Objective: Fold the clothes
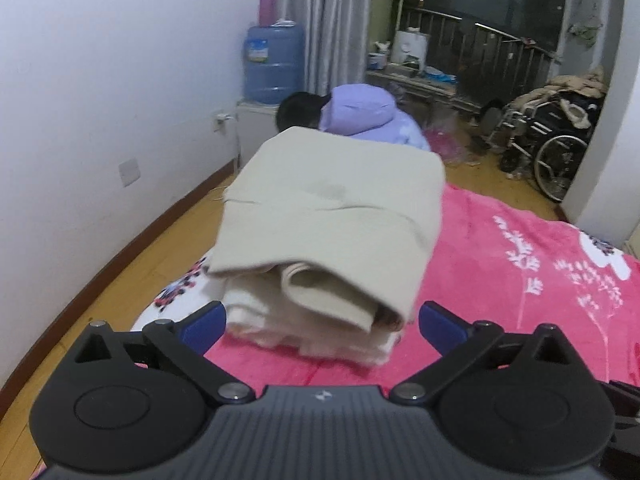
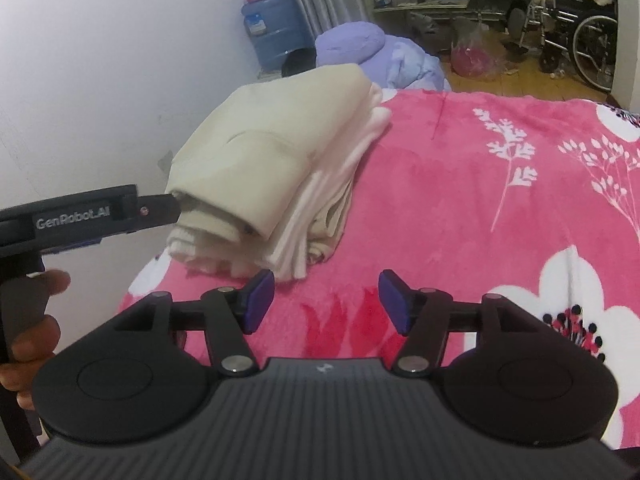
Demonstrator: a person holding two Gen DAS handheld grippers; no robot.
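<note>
A stack of folded cream and white clothes (image 1: 328, 232) lies on the corner of the pink flowered blanket (image 1: 500, 264). My left gripper (image 1: 322, 326) is open, its blue pads on either side of the stack's near end, with the cloth just beyond the tips. In the right wrist view the same stack (image 2: 276, 168) sits left of centre. My right gripper (image 2: 326, 300) is open over bare blanket (image 2: 460, 200), just short of the stack's near right corner, holding nothing. The left gripper (image 2: 160, 210) shows there from the side, its tip at the stack's left end, held by a hand (image 2: 32, 320).
A lilac puffy jacket (image 1: 368, 116) lies beyond the stack. A blue water jug (image 1: 274, 64) stands by the white wall. A wheelchair (image 1: 552, 148) heaped with clothes is at the far right. Wooden floor (image 1: 100, 300) borders the bed's left edge.
</note>
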